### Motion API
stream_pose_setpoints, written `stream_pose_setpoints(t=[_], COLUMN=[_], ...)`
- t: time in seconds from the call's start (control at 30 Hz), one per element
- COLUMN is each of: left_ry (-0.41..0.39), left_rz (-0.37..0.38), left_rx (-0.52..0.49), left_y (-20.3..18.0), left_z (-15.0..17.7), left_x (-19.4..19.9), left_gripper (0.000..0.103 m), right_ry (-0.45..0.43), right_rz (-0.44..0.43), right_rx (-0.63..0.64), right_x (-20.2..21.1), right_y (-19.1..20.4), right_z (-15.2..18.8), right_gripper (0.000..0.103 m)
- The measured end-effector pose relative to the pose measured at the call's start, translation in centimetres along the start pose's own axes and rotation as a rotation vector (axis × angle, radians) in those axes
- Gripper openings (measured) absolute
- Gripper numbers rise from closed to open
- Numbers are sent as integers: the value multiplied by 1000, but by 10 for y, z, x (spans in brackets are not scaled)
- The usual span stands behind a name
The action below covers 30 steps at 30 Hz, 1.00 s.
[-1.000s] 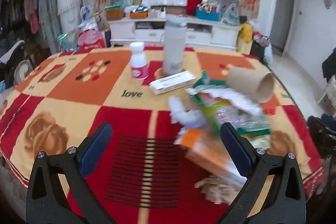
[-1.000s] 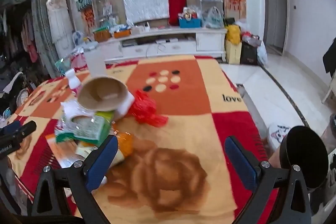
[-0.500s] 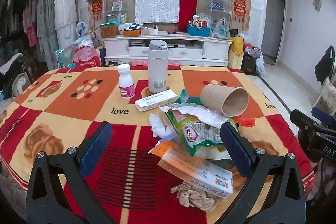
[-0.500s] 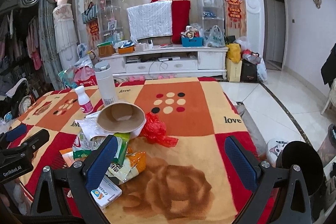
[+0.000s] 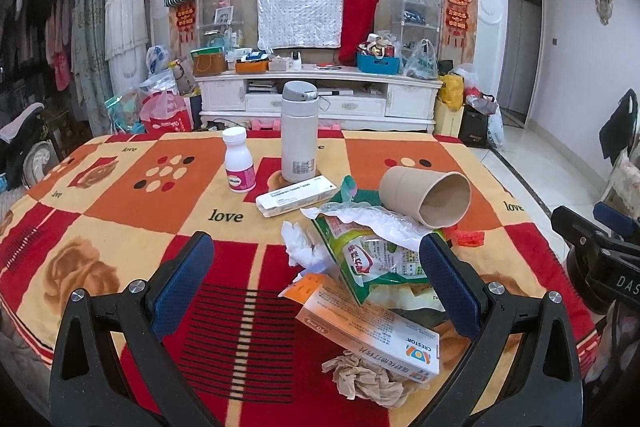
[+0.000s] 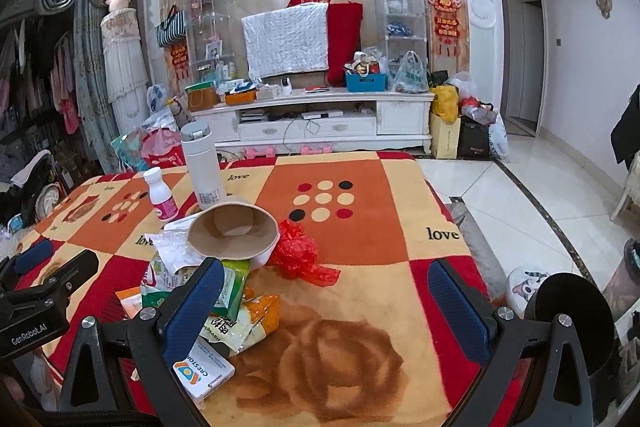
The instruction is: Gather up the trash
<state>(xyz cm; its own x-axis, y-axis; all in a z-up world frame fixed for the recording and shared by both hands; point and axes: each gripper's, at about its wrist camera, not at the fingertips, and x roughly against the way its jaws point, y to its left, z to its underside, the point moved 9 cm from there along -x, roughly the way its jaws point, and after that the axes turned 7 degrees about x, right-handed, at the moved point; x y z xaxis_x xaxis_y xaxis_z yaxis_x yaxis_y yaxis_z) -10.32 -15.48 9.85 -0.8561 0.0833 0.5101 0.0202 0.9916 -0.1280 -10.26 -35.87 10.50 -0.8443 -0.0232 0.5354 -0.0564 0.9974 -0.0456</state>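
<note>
A heap of trash lies on the patterned table cloth (image 5: 120, 211): a tipped brown paper cup (image 5: 426, 195) (image 6: 234, 233), a green snack bag (image 5: 372, 259) (image 6: 230, 287), a white and orange medicine box (image 5: 376, 331) (image 6: 202, 373), crumpled white tissue (image 5: 300, 247), a crumpled brown tissue (image 5: 366, 381) and a red plastic scrap (image 6: 298, 253). My left gripper (image 5: 316, 283) is open, hovering above the near side of the heap with nothing held. My right gripper (image 6: 328, 303) is open too, to the right of the heap, empty.
A white thermos (image 5: 299, 131) (image 6: 202, 167), a small pink-labelled bottle (image 5: 239, 159) (image 6: 162, 194) and a long white box (image 5: 296, 195) stand behind the heap. A black round bin (image 6: 568, 323) sits at the table's right on the tiled floor (image 6: 520, 195).
Both grippers pulled back and rose, so the views now look level across the table. The heap appears sharper and farther off. Both stay open and empty.
</note>
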Motion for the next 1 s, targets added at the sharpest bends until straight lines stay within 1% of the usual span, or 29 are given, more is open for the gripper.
stream_pose_setpoints(t=[1.0], left_ry=[32], left_rz=[3], left_rx=[19], left_y=[-4], left_z=[9], left_x=[-7], left_gripper=[102], right_ry=[42], right_rz=[12], right_rx=[-2], right_x=[-9], right_y=[-5], right_z=[7], right_gripper=[101])
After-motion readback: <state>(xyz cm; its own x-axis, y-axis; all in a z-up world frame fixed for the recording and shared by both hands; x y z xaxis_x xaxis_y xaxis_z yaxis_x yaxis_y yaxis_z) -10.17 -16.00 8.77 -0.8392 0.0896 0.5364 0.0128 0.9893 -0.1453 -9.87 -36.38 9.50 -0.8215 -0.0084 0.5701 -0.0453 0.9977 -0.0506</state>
